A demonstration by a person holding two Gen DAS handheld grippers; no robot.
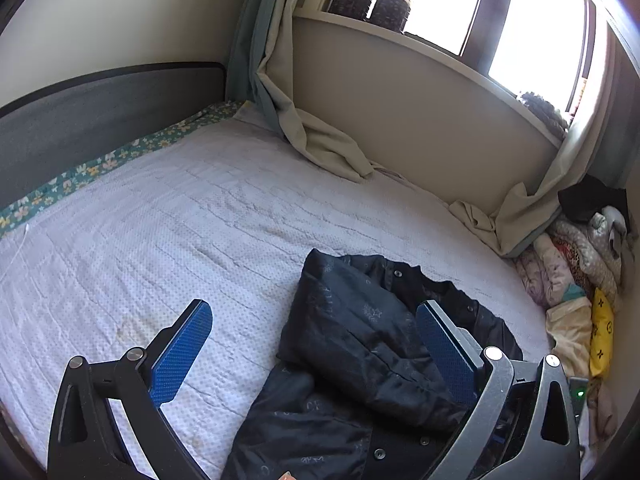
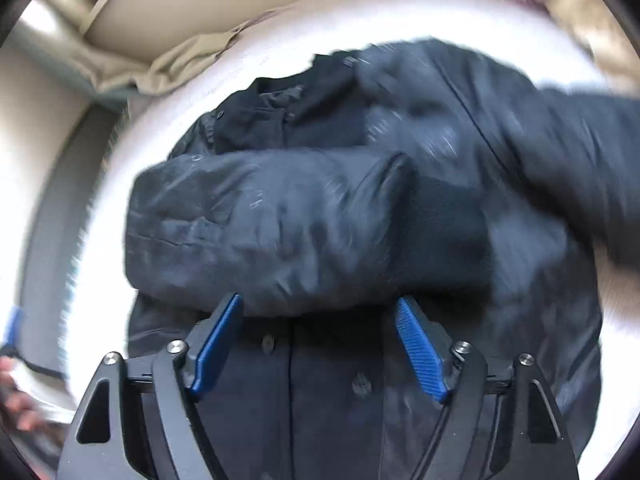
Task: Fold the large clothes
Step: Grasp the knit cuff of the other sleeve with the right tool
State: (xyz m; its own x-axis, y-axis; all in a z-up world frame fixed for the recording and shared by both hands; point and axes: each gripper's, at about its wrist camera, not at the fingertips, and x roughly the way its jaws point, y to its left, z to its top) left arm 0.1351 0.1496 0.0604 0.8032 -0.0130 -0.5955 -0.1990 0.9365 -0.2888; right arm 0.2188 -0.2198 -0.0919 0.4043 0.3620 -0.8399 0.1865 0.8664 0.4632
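A dark navy padded jacket [image 1: 360, 344] lies on the white quilted bed [image 1: 160, 220]. One sleeve is folded across its front. My left gripper [image 1: 316, 308] is open and empty above the jacket's left part, its blue pads [image 1: 182, 348] wide apart. In the right wrist view the jacket [image 2: 304, 220] fills the frame, blurred, with a sleeve lying crosswise and the button placket below. My right gripper [image 2: 320, 304] is open just above the jacket's front, its fingertips at the lower edge of the folded sleeve, holding nothing.
A grey headboard [image 1: 100, 112] bounds the bed at the left. Beige curtains [image 1: 320, 140] drape onto the bed under the window sill with jars [image 1: 372, 4]. A pile of folded bedding [image 1: 576, 264] and a yellow bag [image 1: 600, 332] sit at the right edge.
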